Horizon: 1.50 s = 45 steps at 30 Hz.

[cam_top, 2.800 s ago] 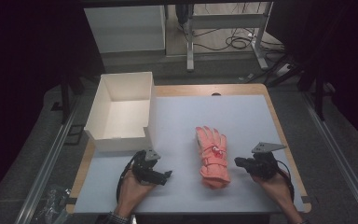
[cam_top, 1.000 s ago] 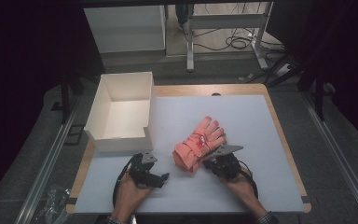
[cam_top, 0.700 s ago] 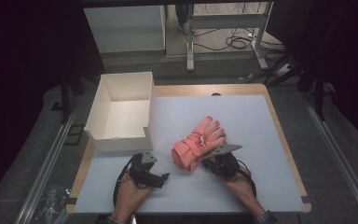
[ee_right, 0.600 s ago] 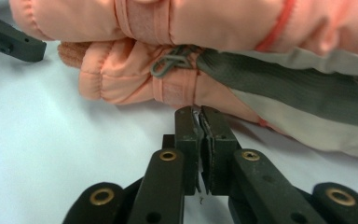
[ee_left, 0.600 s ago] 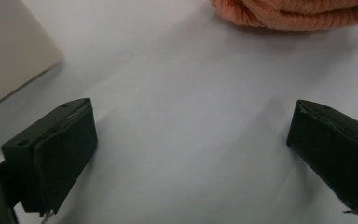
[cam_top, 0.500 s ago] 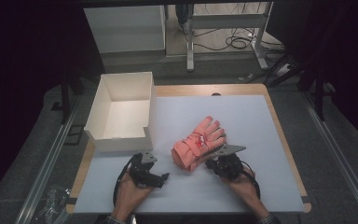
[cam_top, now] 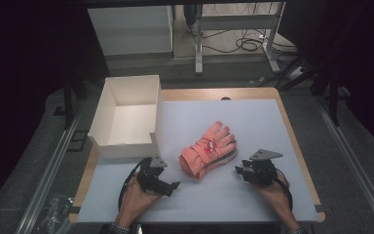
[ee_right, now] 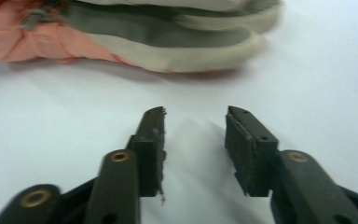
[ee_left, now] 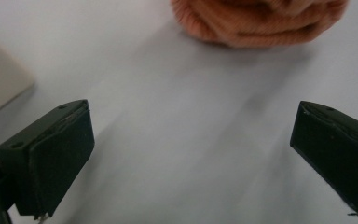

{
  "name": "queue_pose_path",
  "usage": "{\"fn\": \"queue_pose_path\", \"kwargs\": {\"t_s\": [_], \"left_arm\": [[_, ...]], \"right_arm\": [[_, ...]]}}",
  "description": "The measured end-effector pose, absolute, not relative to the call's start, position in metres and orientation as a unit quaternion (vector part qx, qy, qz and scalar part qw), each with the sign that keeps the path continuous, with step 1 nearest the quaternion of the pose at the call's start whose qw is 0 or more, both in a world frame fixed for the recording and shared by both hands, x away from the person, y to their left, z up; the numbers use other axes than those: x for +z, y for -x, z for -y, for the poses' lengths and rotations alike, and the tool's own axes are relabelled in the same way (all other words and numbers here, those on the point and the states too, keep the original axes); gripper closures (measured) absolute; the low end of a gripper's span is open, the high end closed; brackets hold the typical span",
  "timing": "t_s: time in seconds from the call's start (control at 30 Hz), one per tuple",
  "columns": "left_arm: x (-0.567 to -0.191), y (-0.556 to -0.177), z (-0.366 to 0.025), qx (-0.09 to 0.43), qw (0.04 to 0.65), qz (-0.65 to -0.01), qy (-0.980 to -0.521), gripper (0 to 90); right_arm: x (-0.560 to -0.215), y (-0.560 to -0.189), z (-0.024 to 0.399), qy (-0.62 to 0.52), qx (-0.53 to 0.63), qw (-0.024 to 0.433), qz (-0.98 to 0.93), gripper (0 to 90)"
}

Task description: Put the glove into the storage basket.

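Two tongs low on the bench, glove between and beyond them.

Nearest, left tongs (cam_top: 173, 185) gaping wide over bare bench (cam_top: 253, 122), holding nothing; right tongs (cam_top: 237, 170) parted narrowly, also holding nothing, tips just short of the cuff. Between and just beyond, a pink glove (cam_top: 208, 149) lying flat, fingers pointing away toward the far right, pale grey-striped cuff (ee_right: 177, 32) close ahead in the right gripper view. Farther left, an open white box (cam_top: 126, 117) at the bench's edge.
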<state>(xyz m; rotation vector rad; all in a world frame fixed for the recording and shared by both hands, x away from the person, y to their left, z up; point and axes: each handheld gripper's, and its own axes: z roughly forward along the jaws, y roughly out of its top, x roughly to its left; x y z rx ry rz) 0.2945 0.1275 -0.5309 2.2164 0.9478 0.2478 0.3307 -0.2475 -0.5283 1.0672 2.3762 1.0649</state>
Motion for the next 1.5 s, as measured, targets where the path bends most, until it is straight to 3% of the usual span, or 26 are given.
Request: {"fn": "queue_pose_path", "kwargs": {"t_s": [0.33, 0.53, 0.93, 1.5], "left_arm": [[-0.501, -0.305, -0.111, 0.079, 0.360, -0.344, -0.864, 0.1], [-0.479, -0.317, -0.096, 0.077, 0.356, -0.322, -0.874, 0.0], [-0.462, -0.355, -0.056, 0.068, 0.338, -0.303, -0.889, 0.0], [-0.502, -0.379, -0.008, 0.065, 0.258, -0.287, -0.920, 0.0]], "right_arm": [[-0.527, -0.340, 0.279, -0.403, 0.362, 0.209, -0.814, 30.9], [-0.529, -0.344, 0.282, -0.410, 0.350, 0.200, -0.818, 22.0], [-0.530, -0.343, 0.281, -0.408, 0.346, 0.201, -0.821, 21.5], [-0.531, -0.343, 0.281, -0.406, 0.346, 0.203, -0.821, 21.5]]}}
